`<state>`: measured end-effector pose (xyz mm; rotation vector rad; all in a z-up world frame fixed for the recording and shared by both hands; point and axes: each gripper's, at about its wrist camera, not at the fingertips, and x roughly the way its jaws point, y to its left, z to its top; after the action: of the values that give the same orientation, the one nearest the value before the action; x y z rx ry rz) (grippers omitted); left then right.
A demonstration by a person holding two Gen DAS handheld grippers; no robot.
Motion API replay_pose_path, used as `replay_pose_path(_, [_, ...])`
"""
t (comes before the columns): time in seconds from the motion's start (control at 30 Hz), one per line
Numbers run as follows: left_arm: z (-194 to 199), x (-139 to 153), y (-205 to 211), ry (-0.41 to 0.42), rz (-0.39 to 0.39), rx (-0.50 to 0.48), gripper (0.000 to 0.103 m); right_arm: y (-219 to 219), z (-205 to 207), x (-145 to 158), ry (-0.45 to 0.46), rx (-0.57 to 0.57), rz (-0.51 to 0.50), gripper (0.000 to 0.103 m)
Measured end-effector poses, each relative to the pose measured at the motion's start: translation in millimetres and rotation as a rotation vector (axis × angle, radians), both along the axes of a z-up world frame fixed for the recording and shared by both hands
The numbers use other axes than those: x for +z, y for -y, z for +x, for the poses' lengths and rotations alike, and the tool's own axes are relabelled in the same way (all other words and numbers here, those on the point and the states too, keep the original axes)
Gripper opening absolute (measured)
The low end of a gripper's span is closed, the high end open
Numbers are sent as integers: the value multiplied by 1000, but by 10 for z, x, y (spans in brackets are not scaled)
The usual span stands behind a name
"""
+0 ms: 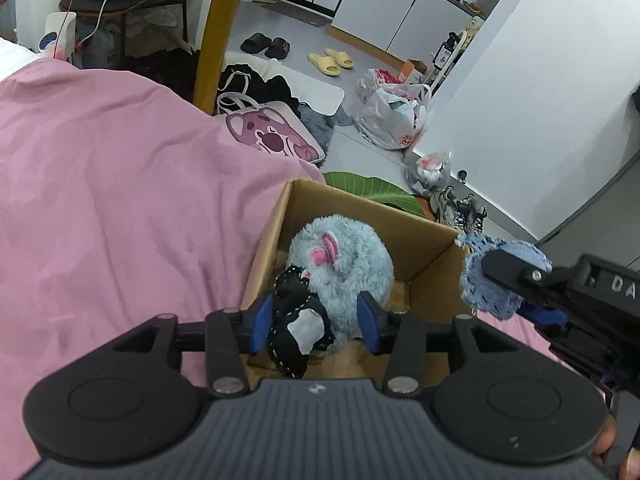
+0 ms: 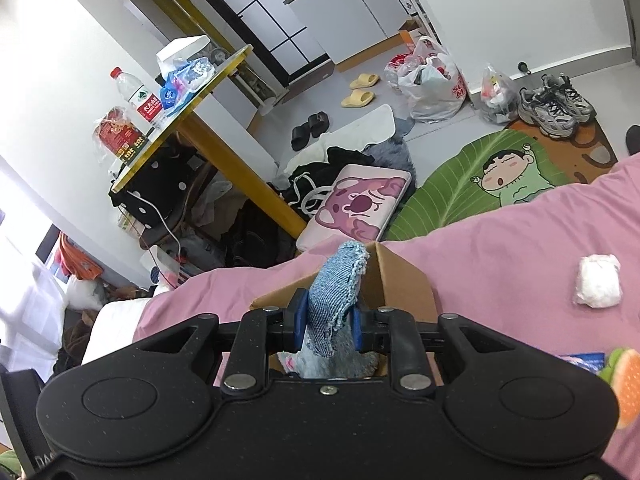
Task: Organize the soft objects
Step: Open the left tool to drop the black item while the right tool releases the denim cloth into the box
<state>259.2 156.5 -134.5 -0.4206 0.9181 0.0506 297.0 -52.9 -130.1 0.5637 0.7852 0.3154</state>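
An open cardboard box sits on the pink bedcover. Inside it lies a grey-blue plush with pink ears. A black soft piece with white stitching rests against the plush, between the pads of my left gripper. That gripper stands open over the box, and its right pad is clear of the piece. My right gripper is shut on a frayed blue denim piece. In the left wrist view the denim piece hangs just right of the box's far corner.
A white wad and a burger-shaped plush lie on the bedcover to the right. Beyond the bed's edge are a pink bear bag, a green leaf rug, a yellow table leg, clothes, bags and shoes.
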Motion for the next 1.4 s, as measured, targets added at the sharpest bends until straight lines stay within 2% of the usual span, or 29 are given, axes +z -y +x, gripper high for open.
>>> replay_pose_path(0.07, [14, -13, 6, -4, 3, 0, 45, -25, 18, -1, 7, 3, -4, 28])
replay_pose_path(0.13, [22, -9, -8, -2, 2, 2, 45, -33, 19, 1, 4, -5, -11, 41])
replay_pose_path(0.17, [19, 0, -11, 1, 2, 4, 45, -23, 1, 11, 9, -9, -10, 42])
replay_pose_path(0.4, [-15, 79, 8, 31, 39, 20, 45, 118, -156, 78, 7, -17, -4, 43])
replay_pose_path(0.7, [-125, 272, 137, 50, 104, 2, 48, 353, -416, 144, -5, -31, -18, 51])
replay_pose_path(0.9, [-249, 475, 272, 68, 144, -9, 56, 560, -615, 230, 13, -38, -23, 59])
replay_pose_path(0.97, [-292, 539, 345, 77, 164, -15, 65, 621, -668, 258, 21, -42, -22, 62])
replay_pose_path(1.07, [-360, 621, 456, 80, 182, -25, 73, 737, -764, 288, 30, -45, -22, 66])
replay_pose_path(1.27, [-484, 735, 715, 73, 196, -82, 83, 1000, -957, 338, 56, -63, -17, 77])
replay_pose_path(1.4, [-611, 794, 916, 80, 214, -107, 85, 1179, -1067, 332, 50, -63, -23, 87])
